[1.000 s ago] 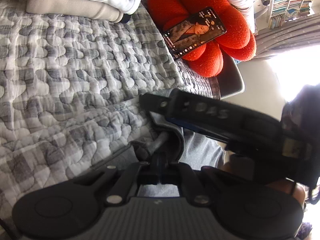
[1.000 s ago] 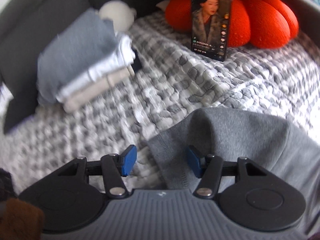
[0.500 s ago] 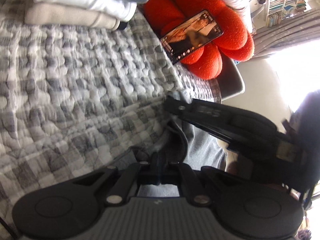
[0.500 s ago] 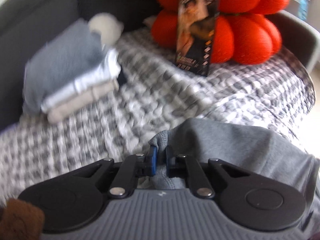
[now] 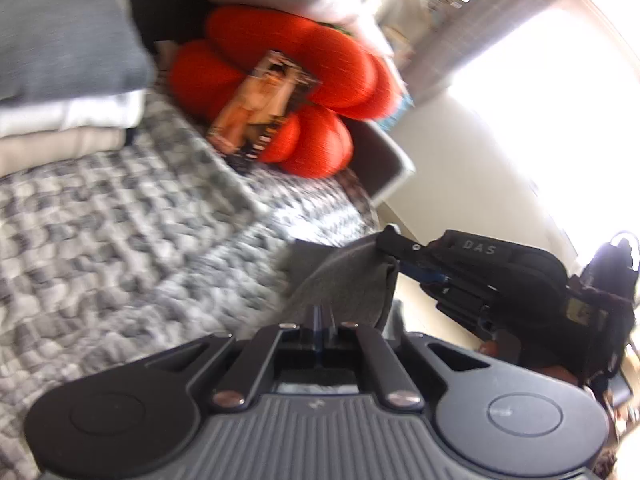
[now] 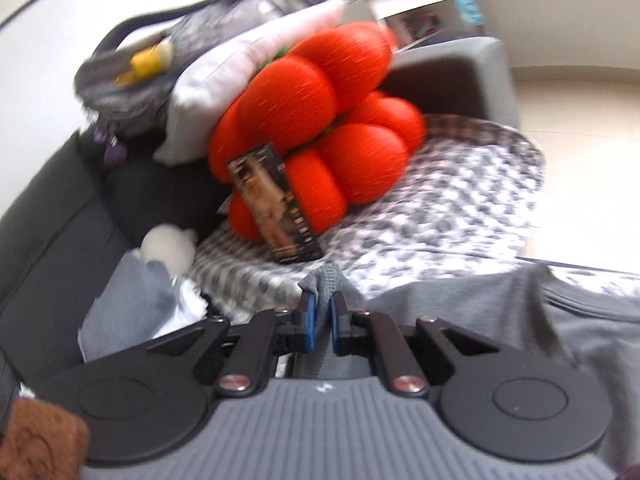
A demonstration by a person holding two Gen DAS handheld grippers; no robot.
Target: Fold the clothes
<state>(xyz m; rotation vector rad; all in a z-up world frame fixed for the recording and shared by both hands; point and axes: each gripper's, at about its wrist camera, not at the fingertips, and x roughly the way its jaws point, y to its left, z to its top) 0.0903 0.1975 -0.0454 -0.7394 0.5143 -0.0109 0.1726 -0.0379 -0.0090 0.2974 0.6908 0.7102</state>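
Both grippers pinch one grey knit garment (image 6: 500,312)

Left gripper (image 5: 322,320) and right gripper (image 6: 320,324) are each clamped on its edge, above the grey-and-white quilted blanket (image 5: 120,220).

The grey garment (image 6: 500,312) is a soft knit, lifted off the checked quilt (image 6: 440,200) at 2 pinched spots. 1 bunched edge stands up in a small peak just in front of the quilt's near side, and the rest drapes down to the right in loose folds. From the left wrist view, the same cloth (image 5: 344,280) stretches taut above the quilt's edge.
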